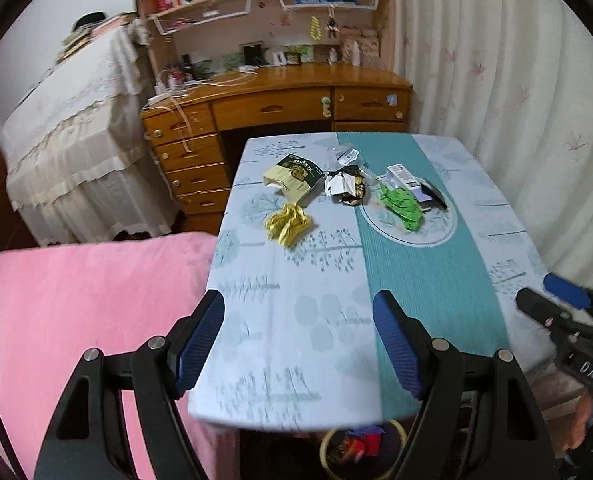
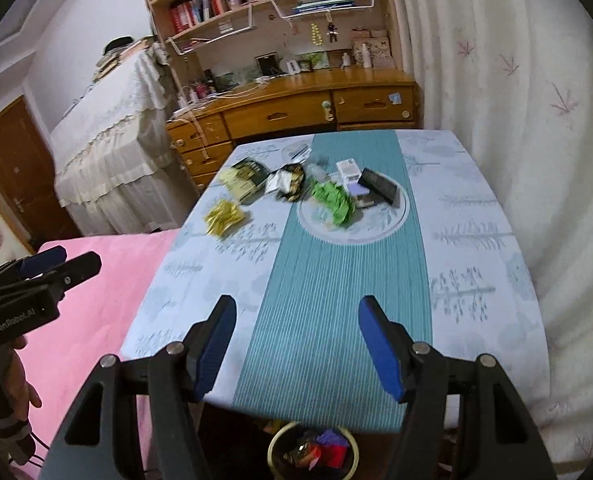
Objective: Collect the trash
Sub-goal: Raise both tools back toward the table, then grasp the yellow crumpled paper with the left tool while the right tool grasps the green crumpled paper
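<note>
Both grippers hover over near edge of table point(image 1: 436, 280), left gripper point(image 1: 298, 344) and right gripper point(image 2: 294, 344) spread wide, nothing between jaws. Trash bin point(image 2: 274, 446) below that edge already holds wrappers. Gold wrapper point(image 1: 288, 222), green wrapper point(image 1: 400, 206), cartons cluster at table's far half. Judged: approach step; next, reach far, pinch one piece.
</note>
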Available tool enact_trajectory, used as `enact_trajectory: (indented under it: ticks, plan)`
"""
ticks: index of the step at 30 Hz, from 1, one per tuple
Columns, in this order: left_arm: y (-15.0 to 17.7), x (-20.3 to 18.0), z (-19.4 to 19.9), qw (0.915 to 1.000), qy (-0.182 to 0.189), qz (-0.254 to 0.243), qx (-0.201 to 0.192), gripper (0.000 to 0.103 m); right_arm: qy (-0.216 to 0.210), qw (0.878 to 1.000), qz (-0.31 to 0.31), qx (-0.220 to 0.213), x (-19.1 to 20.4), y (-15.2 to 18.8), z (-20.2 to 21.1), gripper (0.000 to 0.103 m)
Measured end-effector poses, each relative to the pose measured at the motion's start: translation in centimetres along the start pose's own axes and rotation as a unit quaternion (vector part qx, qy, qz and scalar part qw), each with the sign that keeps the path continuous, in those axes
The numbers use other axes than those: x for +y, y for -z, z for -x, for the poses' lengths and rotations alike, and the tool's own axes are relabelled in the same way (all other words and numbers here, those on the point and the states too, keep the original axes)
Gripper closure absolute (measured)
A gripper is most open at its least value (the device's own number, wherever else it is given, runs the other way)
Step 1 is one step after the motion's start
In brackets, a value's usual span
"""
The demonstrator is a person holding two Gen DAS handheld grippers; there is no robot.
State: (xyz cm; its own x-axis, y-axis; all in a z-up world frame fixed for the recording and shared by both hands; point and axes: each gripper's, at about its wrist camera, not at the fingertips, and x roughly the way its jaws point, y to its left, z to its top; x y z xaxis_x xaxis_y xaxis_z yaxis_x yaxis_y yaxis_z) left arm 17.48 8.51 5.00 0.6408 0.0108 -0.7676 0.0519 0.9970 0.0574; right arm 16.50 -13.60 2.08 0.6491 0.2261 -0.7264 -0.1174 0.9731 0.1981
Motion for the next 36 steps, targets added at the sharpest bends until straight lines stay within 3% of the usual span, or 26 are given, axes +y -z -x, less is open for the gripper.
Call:
enact_trajectory:
  ticks: [9,16,27,31,35,36]
  plan:
    - [-7.3,4.0,-14.0,0.9952,0.060,-0.031,0.070,0.028,0.054,0.997,-0.036,0.046,-0.4,-6.8,-11.8,0.039]
    - [-9.3,5.1,-23.7,0.9869,0.096,-0.038,0.124,0.028,0.103,0.989,-0.048,0.091,-1.6,-8.9,-20.9,0.039]
    - [-9.4,3.3,-30.4,0.9709,0.138,-0.079,0.179,0.028,0.160,0.980,-0.023,0.113,-1.8,-10.2,-27.9,0.040]
    - [-9.1,2.7,-32.0,0.9675,0.134,-0.098,0.191,0.028,0.166,0.978,-0.017,0.124,-1.7,-10.1,-29.2,0.059]
    - [-8.9,2.8,-32.8,0.9650,0.143,-0.105,0.193,0.055,0.151,0.981,-0.035,0.114,-1.8,-9.9,-28.4,0.063]
    - [-8.9,2.8,-33.0,0.9643,0.146,-0.107,0.193,0.056,0.147,0.982,-0.040,0.113,-1.8,-9.8,-28.2,0.063]
